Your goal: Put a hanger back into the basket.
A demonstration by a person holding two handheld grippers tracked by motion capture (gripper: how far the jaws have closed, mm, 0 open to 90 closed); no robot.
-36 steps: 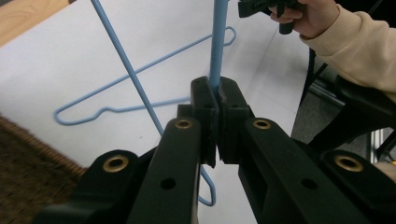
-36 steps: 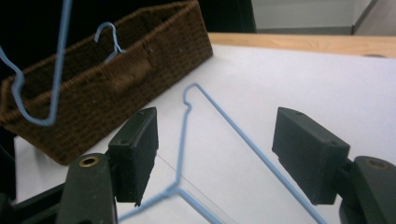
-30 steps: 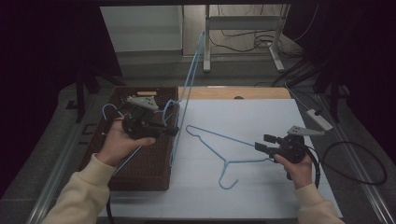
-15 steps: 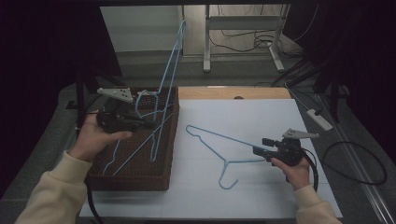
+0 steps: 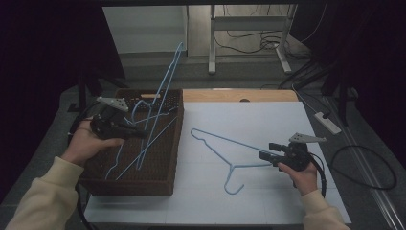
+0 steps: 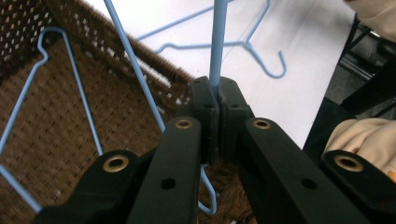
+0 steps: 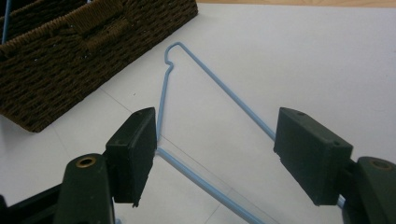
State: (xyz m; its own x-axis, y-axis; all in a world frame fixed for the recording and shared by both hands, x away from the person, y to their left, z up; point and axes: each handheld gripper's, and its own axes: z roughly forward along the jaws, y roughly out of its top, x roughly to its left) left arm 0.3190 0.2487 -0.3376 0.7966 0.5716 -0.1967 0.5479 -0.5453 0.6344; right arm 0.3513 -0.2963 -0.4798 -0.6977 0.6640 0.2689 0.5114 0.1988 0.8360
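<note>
My left gripper (image 5: 140, 135) (image 6: 215, 94) is over the brown wicker basket (image 5: 129, 186) (image 6: 156, 66) and is shut on the wire of a blue hanger (image 5: 165, 91) (image 6: 218, 42). That hanger leans up and away, with its top well above the basket. Another blue hanger (image 6: 77, 81) lies on the basket floor. A third blue hanger (image 5: 225, 142) (image 7: 224, 95) (image 6: 243, 44) lies flat on the white sheet. My right gripper (image 5: 264, 155) (image 7: 215, 140) hovers open just right of its neck, and its wire runs between the spread jaws untouched.
The basket (image 7: 70, 56) sits at the left edge of the white sheet (image 5: 258, 120). A strip of wooden tabletop (image 5: 239, 96) shows behind it. A white power strip (image 5: 328, 122) and looped black cable (image 5: 364, 163) lie to the right. Desk legs stand at the back.
My left hand has moved left over the basket with the held hanger, whose top swung left and lower. The right hand and the hanger on the sheet stayed put.
</note>
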